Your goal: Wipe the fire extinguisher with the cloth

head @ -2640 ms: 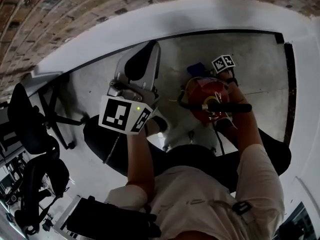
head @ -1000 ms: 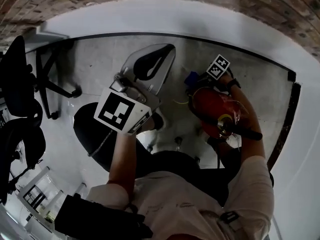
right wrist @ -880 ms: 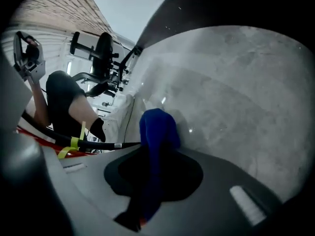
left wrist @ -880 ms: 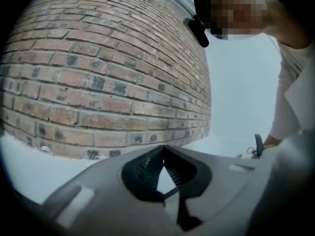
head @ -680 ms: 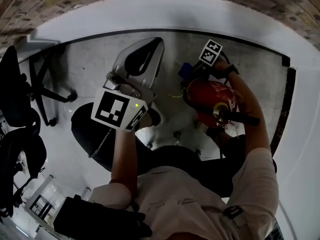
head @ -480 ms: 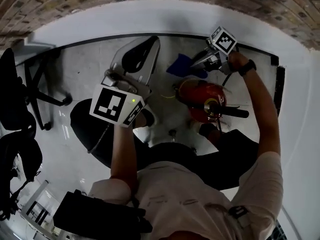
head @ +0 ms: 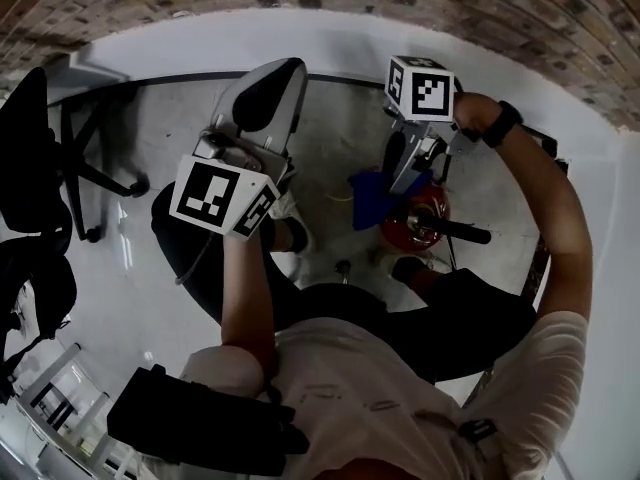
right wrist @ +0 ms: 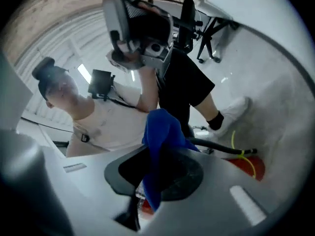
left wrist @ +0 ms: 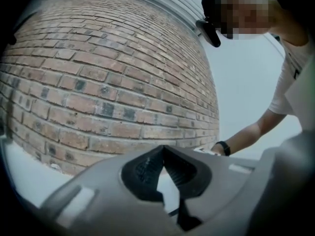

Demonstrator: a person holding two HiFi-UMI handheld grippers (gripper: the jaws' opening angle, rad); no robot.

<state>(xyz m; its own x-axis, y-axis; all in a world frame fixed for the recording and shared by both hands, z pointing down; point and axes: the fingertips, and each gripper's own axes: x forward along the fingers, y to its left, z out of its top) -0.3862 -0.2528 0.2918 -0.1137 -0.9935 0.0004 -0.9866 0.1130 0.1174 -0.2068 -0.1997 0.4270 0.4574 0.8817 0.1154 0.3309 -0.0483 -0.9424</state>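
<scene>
Raised since half a second ago, the right gripper is now riding above the extinguisher, its jaws pinching the crumpled blue cloth, and I am watching the fabric hang loose from them. The cloth is dangling just beside the top of the red cylindrical fire extinguisher, which is standing on the pale grey floor near the person's white shoe; whether they are touching, I cannot tell. The left gripper is idling, jaws pressed together on nothing, pointing at the brown brick wall.
</scene>
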